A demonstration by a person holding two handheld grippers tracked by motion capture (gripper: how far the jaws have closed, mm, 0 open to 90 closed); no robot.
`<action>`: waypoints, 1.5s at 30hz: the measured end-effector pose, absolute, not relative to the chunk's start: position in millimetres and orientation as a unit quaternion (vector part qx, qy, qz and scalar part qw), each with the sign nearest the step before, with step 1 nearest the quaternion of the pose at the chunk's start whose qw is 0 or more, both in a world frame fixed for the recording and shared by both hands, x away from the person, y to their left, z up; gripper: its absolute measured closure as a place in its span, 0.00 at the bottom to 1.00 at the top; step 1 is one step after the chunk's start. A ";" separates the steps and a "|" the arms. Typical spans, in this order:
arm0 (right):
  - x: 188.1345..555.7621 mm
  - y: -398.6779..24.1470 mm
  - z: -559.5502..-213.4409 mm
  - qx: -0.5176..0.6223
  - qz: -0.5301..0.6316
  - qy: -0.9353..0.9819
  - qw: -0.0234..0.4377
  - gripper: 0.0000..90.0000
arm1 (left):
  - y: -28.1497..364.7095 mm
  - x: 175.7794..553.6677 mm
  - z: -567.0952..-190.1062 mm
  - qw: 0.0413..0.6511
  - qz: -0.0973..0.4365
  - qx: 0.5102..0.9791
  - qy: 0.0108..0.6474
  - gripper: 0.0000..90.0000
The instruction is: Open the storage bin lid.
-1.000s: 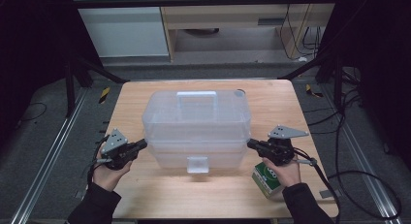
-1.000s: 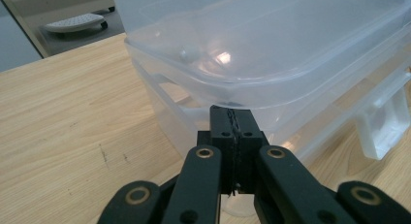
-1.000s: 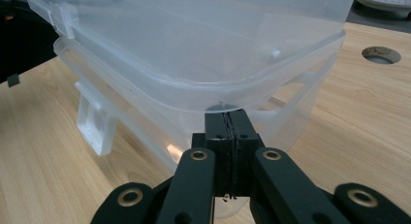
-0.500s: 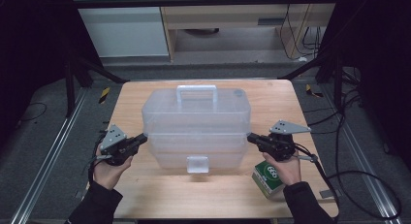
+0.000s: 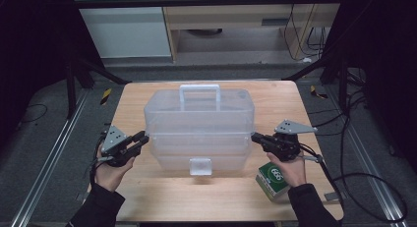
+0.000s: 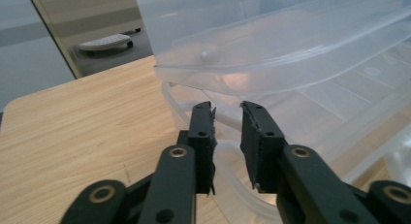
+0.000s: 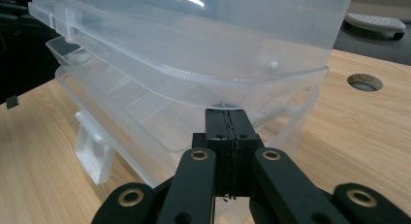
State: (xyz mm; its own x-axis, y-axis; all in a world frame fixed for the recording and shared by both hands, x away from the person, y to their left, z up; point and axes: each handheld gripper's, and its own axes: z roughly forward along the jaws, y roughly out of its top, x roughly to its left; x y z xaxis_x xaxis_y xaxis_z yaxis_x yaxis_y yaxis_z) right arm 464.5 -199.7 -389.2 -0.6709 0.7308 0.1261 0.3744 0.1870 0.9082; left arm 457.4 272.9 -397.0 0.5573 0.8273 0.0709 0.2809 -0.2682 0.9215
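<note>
A clear plastic storage box [image 5: 199, 148] stands mid-table with its lid [image 5: 199, 114] tilted up and the white handle [image 5: 199, 89] on top. My left gripper [image 5: 143, 137] is at the box's left end. In the left gripper view its jaws [image 6: 228, 110] have just been opening and stand apart, with the base's rim [image 6: 169, 95] running between them, unpressed, under the raised lid [image 6: 271, 35]. My right gripper [image 5: 254, 136] is at the right end. Its jaws [image 7: 227, 112] are shut together, tips right under the lid's edge [image 7: 252, 95].
A small green and white carton [image 5: 273, 180] lies on the wooden table [image 5: 142, 99] under the right hand. The box's front latch [image 5: 200, 165] hangs loose. A cable hole [image 7: 364, 81] sits in the tabletop beyond the box. Dark frame posts flank the table.
The lid has swung up from nearly flat to tilted, its handle now standing up at the back. The left jaws have parted. Both hands stay at the box's ends.
</note>
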 end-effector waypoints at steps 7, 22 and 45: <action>466.0 -198.6 -388.7 0.367 0.521 0.751 0.169 1.00 | 269.6 461.8 -394.9 0.483 0.296 0.735 0.373 0.66; 467.4 -198.1 -386.1 0.365 0.526 0.749 0.171 1.00 | 260.6 475.1 -396.7 0.496 0.309 0.732 0.349 0.61; 466.9 -196.1 -394.0 0.387 0.470 0.772 0.183 0.84 | 258.8 476.3 -391.4 0.482 0.321 0.735 0.351 0.65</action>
State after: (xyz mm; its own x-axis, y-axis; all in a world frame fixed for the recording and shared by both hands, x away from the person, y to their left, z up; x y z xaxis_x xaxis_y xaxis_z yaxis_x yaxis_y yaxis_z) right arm 466.9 -196.1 -394.0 -0.6329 0.7699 0.0816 0.4253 0.2577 0.8676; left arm 476.3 258.8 -391.4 0.5469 0.8264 0.1343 0.2063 -0.2885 0.9350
